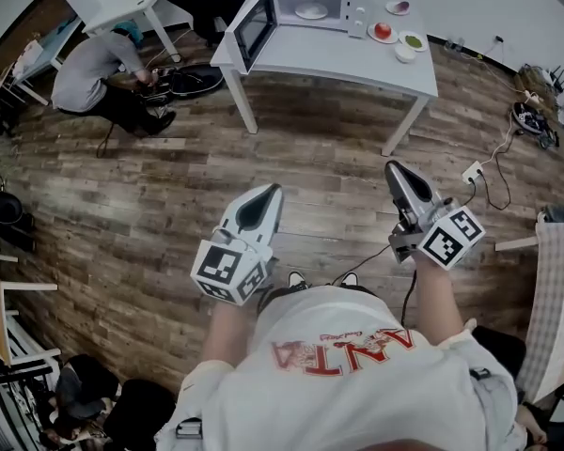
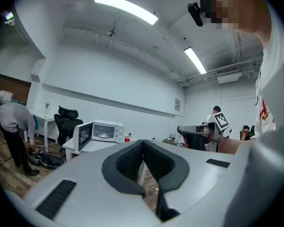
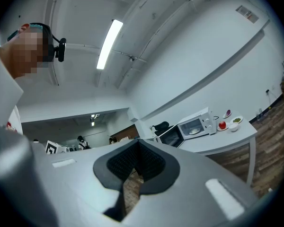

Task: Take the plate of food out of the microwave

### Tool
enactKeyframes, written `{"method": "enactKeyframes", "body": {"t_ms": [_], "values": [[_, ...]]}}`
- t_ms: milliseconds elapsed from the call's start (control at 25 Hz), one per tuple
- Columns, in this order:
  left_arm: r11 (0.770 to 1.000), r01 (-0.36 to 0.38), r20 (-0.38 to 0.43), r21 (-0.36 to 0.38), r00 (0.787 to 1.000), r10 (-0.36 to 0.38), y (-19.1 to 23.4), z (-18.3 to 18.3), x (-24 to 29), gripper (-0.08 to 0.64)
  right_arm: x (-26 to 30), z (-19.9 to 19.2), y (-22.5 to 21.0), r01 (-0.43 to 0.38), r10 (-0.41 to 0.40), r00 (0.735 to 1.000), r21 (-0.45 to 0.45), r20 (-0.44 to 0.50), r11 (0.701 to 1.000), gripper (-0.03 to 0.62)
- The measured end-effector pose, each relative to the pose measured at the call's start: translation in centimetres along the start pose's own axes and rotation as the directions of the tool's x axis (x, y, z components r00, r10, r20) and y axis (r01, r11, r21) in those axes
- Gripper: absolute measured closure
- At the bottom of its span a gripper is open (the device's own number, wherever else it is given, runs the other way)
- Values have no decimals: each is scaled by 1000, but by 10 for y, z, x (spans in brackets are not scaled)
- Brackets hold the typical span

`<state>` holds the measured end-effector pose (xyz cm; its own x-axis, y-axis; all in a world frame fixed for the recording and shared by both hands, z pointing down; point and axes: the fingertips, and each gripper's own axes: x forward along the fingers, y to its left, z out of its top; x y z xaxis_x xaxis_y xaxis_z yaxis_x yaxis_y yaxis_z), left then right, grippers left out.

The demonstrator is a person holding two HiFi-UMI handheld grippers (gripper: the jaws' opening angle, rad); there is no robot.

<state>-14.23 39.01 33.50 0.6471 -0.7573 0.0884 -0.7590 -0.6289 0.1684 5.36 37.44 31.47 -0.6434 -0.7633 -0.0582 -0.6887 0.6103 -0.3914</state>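
A white microwave [image 1: 305, 3] stands on a white table [image 1: 338, 64] far ahead, its door [image 1: 254, 28] swung open to the left. Inside lies a white plate of food [image 1: 310, 11]; this plate [image 2: 104, 135] also shows small in the left gripper view, and again [image 3: 195, 131] in the right gripper view. My left gripper [image 1: 274, 192] and right gripper [image 1: 394, 169] hang over the wooden floor, well short of the table. Both are shut with nothing between the pads [image 2: 132, 160], and the right pads [image 3: 149, 162] also meet.
Right of the microwave sit small dishes: a plate with a red item [image 1: 383, 32], a green bowl [image 1: 414, 40], a white bowl [image 1: 405, 53]. A person [image 1: 94, 69] crouches at far left beside cables. A power strip [image 1: 472, 172] lies on the floor at right.
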Motion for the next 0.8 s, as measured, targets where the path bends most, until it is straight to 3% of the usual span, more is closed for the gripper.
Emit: {"method": "enactKeyframes", "body": {"t_ms": [400, 800], "values": [[999, 7, -9, -53, 1000, -7, 65, -17, -28, 551, 56, -40, 32, 24, -23, 996, 11, -86, 1000, 589], [998, -2, 9, -57, 1000, 3, 107, -8, -9, 551, 111, -34, 23, -11, 10, 994, -4, -112, 1000, 589]]}}
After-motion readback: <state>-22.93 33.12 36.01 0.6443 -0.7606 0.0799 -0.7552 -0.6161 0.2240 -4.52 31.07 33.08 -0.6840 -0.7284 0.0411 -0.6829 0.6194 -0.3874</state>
